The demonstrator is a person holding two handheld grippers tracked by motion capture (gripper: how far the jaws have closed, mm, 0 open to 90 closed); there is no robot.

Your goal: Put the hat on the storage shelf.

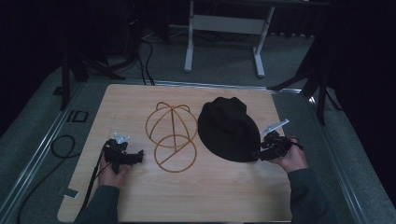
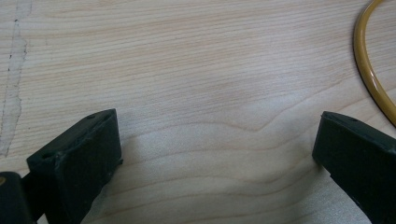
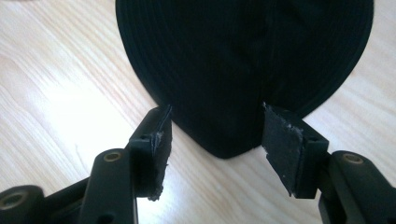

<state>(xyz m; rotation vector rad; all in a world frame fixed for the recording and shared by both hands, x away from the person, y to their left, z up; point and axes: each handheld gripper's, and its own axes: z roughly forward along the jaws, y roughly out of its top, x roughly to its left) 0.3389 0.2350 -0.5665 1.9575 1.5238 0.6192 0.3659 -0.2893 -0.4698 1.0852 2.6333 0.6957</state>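
Standing over the wooden surface (image 1: 196, 196), I see a black hat (image 1: 228, 130) lying brim-down on its right half, just right of a golden wire hat stand (image 1: 171, 135) that sits near the middle. The right gripper (image 1: 259, 154) is at the hat's near right edge, held in the person's right hand (image 1: 292, 156). In the right gripper view its jaws are partly open, one on each side of the brim's tip, which pokes into the gap between them; the pads (image 3: 280, 140) stand close beside the cloth, yet they do not look pressed onto it, so the hat seems not gripped. The left gripper (image 1: 140, 156) rests low at the near left, in the left hand (image 1: 114, 170), pointing right toward the wire stand and stopping just short of its lower ring. In the left gripper view its jaws are wide apart with only bare wood between them, and a curve of the golden ring (image 2: 371, 70) passes at the far right, clear of the jaw beside it. A dark cable (image 1: 93, 182) trails from the left gripper back along the person's sleeve toward the near edge.
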